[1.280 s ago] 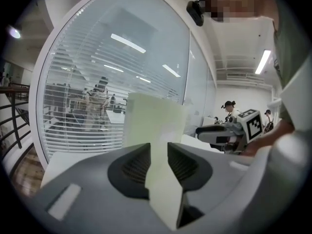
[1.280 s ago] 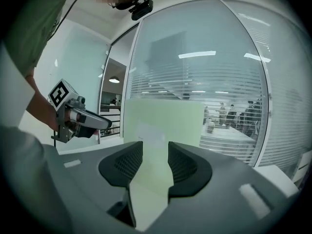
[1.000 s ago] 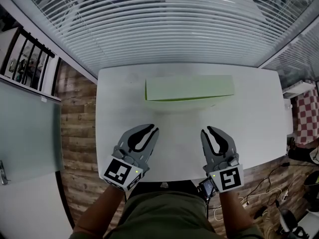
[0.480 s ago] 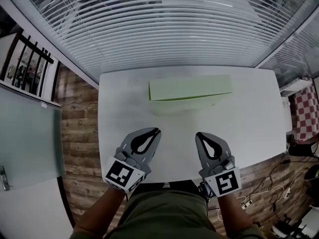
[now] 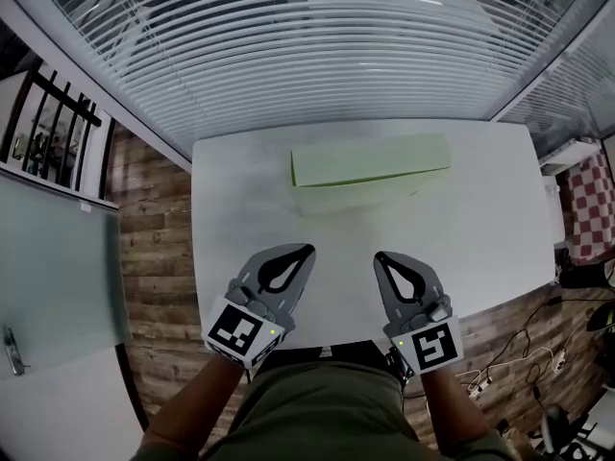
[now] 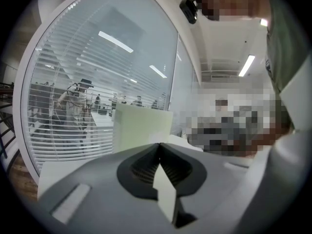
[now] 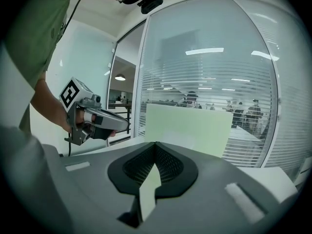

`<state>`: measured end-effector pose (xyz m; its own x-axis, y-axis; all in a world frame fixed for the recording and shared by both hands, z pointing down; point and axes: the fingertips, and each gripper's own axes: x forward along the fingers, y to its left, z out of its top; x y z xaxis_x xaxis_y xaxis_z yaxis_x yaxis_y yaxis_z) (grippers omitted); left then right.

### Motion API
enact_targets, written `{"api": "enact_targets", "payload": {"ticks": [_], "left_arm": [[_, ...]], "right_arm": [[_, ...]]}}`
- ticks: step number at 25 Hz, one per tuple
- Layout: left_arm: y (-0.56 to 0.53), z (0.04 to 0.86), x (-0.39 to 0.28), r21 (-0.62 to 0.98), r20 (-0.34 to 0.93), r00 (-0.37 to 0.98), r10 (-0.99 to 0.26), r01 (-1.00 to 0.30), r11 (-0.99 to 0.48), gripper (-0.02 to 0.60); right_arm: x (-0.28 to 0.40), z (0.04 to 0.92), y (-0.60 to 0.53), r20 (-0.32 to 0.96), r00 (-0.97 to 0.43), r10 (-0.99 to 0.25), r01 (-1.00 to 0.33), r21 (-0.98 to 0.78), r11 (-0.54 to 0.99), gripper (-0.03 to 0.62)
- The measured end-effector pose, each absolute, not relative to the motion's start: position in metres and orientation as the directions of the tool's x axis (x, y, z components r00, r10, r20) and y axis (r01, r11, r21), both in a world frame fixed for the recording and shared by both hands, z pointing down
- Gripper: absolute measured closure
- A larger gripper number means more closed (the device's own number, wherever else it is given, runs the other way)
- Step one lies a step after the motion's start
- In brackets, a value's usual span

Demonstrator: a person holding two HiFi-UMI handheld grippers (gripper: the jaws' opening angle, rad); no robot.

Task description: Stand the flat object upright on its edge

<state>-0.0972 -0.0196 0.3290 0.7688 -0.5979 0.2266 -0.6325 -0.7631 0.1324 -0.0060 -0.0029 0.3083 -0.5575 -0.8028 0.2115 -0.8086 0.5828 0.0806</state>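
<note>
Pale green panel (image 5: pixel 370 164) seen upright on its long edge, 12 o'clock on white table (image 5: pixel 480 248). Left gripper (image 5: pixel 307 250) and right gripper (image 5: pixel 378 256) pressed together, empty, at 6 o'clock, well apart from it. Table best not jolted.

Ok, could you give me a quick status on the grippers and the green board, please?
Left gripper shut, empty. Right gripper shut, empty. Green board upright on its edge on the table, untouched. Nothing in the way.
</note>
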Motion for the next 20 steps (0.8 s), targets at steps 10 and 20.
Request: {"api": "enact_targets", "payload": {"ticks": [10, 20], "left_arm": [[-0.019, 0.330, -0.098, 0.129, 0.237, 0.777, -0.583, -0.620, -0.774, 0.581], [-0.017, 0.337, -0.098, 0.154, 0.242, 0.772, -0.588, -0.629, -0.762, 0.581]], "right_arm": [[-0.006, 0.316, -0.001, 0.239, -0.550, -0.800, -0.809, 0.084, 0.582, 0.583], [0.002, 0.321, -0.003, 0.257, -0.532, -0.807, -0.821, 0.077, 0.566, 0.583]]}}
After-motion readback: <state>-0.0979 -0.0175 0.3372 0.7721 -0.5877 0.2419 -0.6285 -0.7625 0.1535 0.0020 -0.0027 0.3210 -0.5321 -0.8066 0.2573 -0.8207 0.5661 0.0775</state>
